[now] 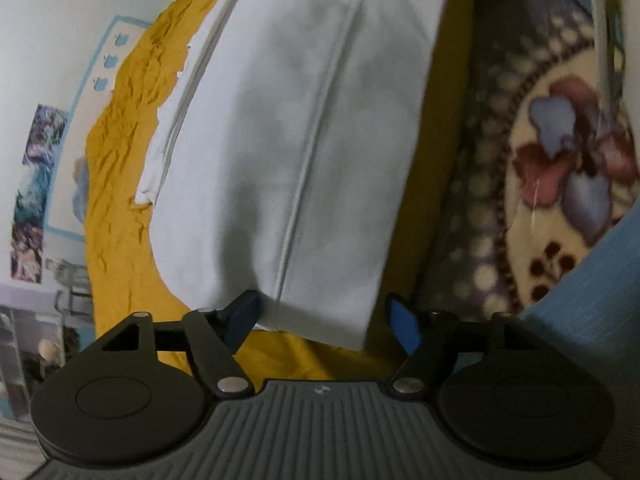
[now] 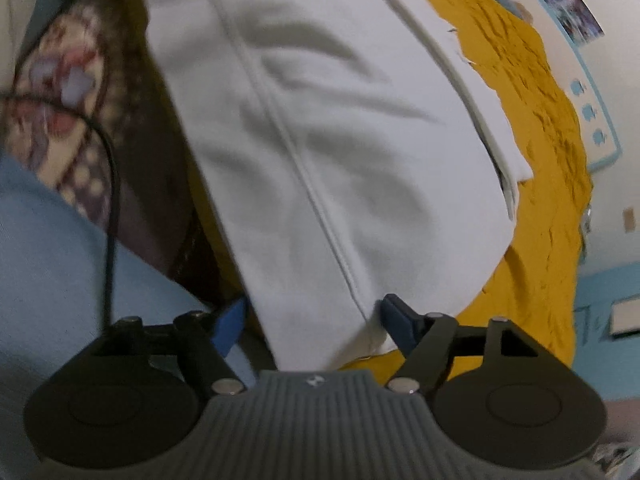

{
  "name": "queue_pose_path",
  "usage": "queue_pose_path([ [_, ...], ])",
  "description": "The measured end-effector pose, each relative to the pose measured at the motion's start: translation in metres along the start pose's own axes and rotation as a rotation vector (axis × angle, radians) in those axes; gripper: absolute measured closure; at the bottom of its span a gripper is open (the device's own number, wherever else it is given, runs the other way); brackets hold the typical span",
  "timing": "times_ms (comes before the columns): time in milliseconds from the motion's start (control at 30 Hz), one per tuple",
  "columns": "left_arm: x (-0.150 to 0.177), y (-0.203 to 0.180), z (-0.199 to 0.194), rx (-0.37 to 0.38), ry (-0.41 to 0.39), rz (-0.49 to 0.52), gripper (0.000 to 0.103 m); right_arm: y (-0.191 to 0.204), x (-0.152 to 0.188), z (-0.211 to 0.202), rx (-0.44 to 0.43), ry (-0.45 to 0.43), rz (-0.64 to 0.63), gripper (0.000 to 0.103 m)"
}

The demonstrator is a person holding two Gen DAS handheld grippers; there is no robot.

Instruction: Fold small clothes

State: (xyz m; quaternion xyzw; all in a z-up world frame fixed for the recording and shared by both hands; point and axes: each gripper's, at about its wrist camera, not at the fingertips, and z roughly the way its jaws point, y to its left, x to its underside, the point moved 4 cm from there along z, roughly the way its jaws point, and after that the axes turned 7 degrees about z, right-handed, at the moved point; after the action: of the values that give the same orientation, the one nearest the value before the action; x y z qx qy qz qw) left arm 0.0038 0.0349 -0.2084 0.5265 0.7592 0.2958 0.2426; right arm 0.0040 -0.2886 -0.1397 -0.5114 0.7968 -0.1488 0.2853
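A white garment (image 1: 288,128) with a long raised seam lies flat on a mustard-yellow cloth (image 1: 120,184). In the left wrist view my left gripper (image 1: 322,314) is open, its blue-padded fingers (image 1: 404,320) set wide either side of the garment's near edge. In the right wrist view the same white garment (image 2: 320,128) lies on the yellow cloth (image 2: 532,216). My right gripper (image 2: 314,316) is open too, its fingers (image 2: 230,322) straddling the garment's near end without pinching it.
A flowered blanket (image 1: 560,152) lies beside the yellow cloth; it also shows in the right wrist view (image 2: 68,92). A light blue sleeve (image 2: 48,264) and a black cable (image 2: 114,200) hang at the left. A wall with pictures (image 1: 36,184) stands beyond.
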Motion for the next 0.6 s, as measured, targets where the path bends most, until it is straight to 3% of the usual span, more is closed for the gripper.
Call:
queue_pose_path([
  [233, -0.007, -0.007, 0.017, -0.049, 0.029, 0.066, 0.014, -0.001, -0.003, 0.012, 0.012, 0.035, -0.013, 0.027],
  [300, -0.007, -0.007, 0.019, -0.072, 0.03, 0.055, 0.026, -0.001, -0.002, 0.016, 0.014, 0.035, -0.013, 0.032],
  [367, -0.006, -0.005, 0.014, -0.082, 0.024, 0.037, 0.045, -0.003, -0.001, 0.012, 0.039, 0.029, -0.017, 0.049],
  [400, -0.006, -0.003, 0.011, -0.081, 0.02, 0.026, 0.048, -0.002, -0.001, 0.01, 0.047, 0.022, -0.028, 0.052],
  [467, -0.002, 0.005, 0.001, -0.082, 0.007, -0.008, 0.069, -0.005, -0.001, 0.003, 0.049, 0.005, -0.031, 0.067],
  [533, 0.0, 0.014, -0.009, -0.072, -0.008, -0.044, 0.08, -0.012, -0.002, -0.008, 0.052, -0.014, -0.016, 0.076],
  [600, 0.002, 0.027, -0.022, -0.056, -0.038, -0.093, 0.084, -0.019, -0.003, -0.02, 0.059, -0.034, -0.004, 0.081],
])
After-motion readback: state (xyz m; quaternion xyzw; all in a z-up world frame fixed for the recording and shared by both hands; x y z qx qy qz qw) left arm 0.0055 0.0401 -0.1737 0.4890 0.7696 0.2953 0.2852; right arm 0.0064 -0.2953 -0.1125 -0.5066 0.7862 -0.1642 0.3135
